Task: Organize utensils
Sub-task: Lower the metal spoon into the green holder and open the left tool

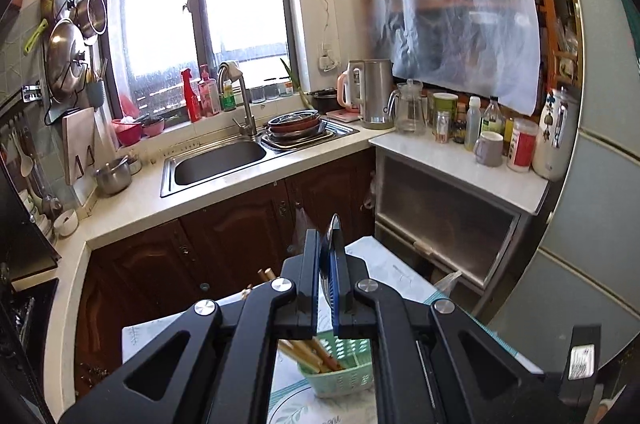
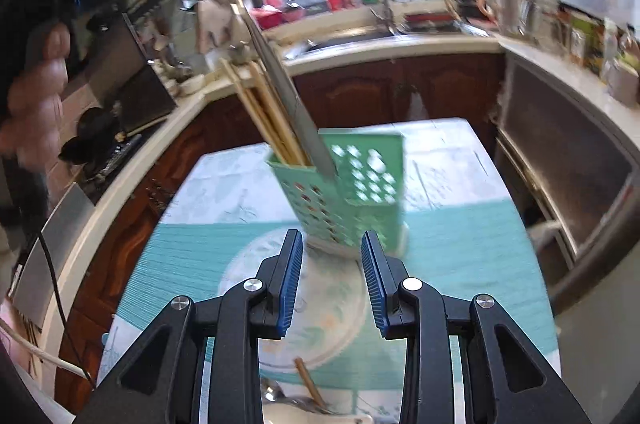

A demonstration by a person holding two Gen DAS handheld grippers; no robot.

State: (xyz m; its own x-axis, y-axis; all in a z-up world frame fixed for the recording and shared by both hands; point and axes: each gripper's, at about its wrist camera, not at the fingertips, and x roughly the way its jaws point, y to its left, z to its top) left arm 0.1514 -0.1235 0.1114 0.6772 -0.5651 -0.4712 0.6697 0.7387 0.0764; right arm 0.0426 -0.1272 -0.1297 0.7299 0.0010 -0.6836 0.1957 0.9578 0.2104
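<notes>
Green utensil basket (image 2: 352,191) stands just beyond the open-jawed right gripper (image 2: 331,278).

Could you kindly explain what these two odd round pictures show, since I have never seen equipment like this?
A person holds a hand-operated grasping tool in each hand, each carrying a wide-angle camera looking along its two fingers. One picture is from the left tool, which is shut on a metal utensil seen edge-on; I cannot tell what kind. The other is from the right tool, which is open and holds nothing. Ahead of it, on a cloth-covered table, stands a green perforated holder with wooden chopsticks and a metal utensil inside. The kitchen counter and sink lie behind.
</notes>
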